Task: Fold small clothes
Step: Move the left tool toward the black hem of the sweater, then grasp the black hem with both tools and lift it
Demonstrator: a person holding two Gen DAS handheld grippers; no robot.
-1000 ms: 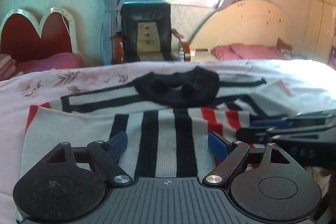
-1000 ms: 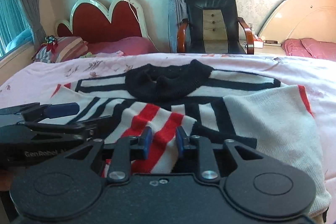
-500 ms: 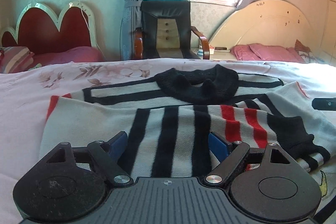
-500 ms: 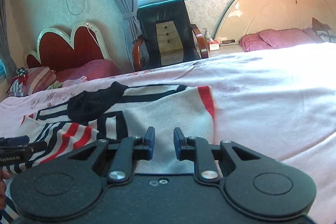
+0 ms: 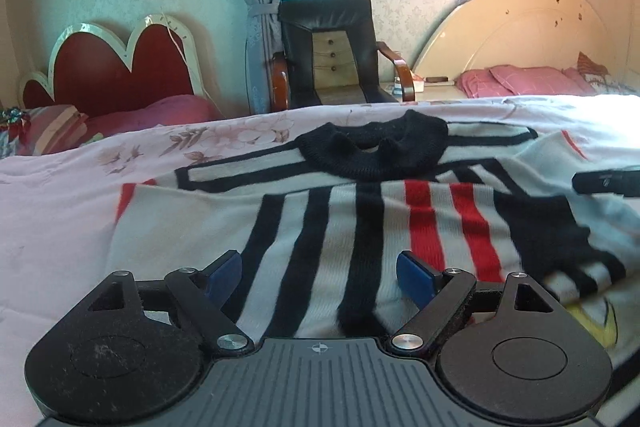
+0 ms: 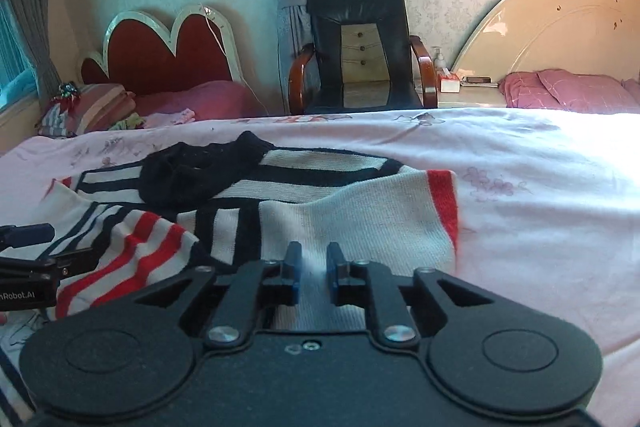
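A knitted sweater (image 5: 296,227) with black, white and red stripes and a black collar (image 5: 372,151) lies flat on the bed. One sleeve (image 5: 452,223) is folded across its front. My left gripper (image 5: 316,263) hovers open just above the near hem, nothing between its blue pads. My right gripper (image 6: 314,251) hangs over the white right side of the sweater (image 6: 360,219), its jaws standing narrow with a visible gap and nothing pinched. Each gripper shows at the edge of the other's view: the right gripper (image 5: 608,181) and the left gripper (image 6: 28,267).
The bed's pink floral sheet (image 5: 60,227) spreads wide around the sweater, with bare sheet (image 6: 540,207) to the right. Behind stand a black armchair (image 5: 328,47), a red scalloped headboard (image 5: 112,67) and a cream headboard (image 6: 560,27) with pink pillows (image 6: 568,91).
My right gripper let go of the red-striped sleeve and swung right over the white side, its jaws narrower. The sleeve now lies across the front. My left gripper drifted sideways, staying open.
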